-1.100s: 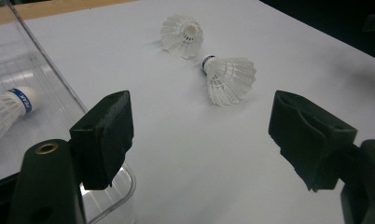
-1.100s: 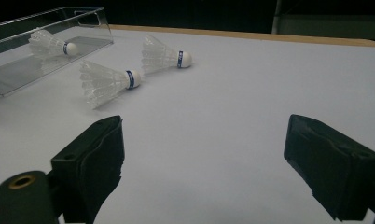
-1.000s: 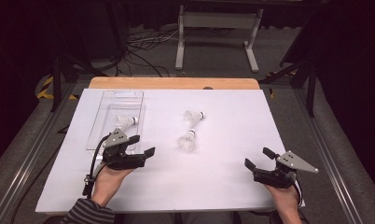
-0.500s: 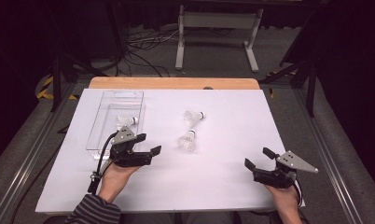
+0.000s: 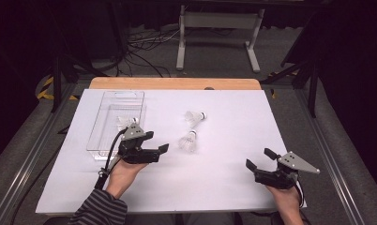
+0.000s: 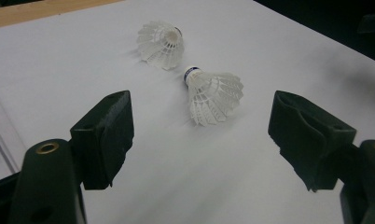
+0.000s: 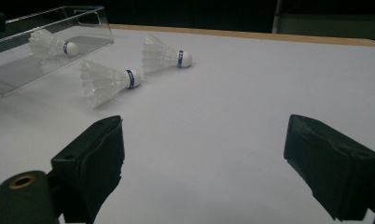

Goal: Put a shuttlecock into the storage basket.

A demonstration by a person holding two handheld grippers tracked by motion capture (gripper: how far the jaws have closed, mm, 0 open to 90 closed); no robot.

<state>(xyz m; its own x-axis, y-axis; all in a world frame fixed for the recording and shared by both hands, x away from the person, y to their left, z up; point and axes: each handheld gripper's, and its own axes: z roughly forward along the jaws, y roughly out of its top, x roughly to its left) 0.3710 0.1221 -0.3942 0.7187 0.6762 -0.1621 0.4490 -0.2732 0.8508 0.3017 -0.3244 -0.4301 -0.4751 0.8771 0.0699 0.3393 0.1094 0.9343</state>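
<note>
Left gripper [image 5: 162, 142]: lower left of centre in the high view, held in a hand [image 5: 123, 173] entering from the bottom edge, striped sleeve [image 5: 95, 210] behind. Jaws spread wide, nothing between them; same wide gap in the left gripper view [image 6: 200, 133], only white sheet inside. Pointed toward the near shuttlecock, just short of it, not touching.

Near shuttlecock [image 5: 188, 141]: centre of the high view, lying on its side on the sheet. Upper centre of the left gripper view [image 6: 212, 95], cork with blue band toward the top of the frame, feathers toward the bottom. Upper left of the right gripper view [image 7: 106, 80], cork to the right.

Far shuttlecock [image 5: 194, 117]: just above the near one in the high view, also on its side, apart from it. Top centre of the left gripper view [image 6: 161, 43]. Upper left-centre of the right gripper view [image 7: 166, 58].

Tray [image 5: 111, 111]: clear plastic, left of centre in the high view, just above the left gripper. Third shuttlecock [image 5: 126, 121] lying inside, near its lower end; top left of the right gripper view [image 7: 52, 45].

Right gripper [image 5: 260, 158]: lower right of the high view, well apart from all shuttlecocks. Jaws wide apart and empty; same in the right gripper view [image 7: 204, 168].

Sheet [image 5: 233, 126]: white, covering the table.
</note>
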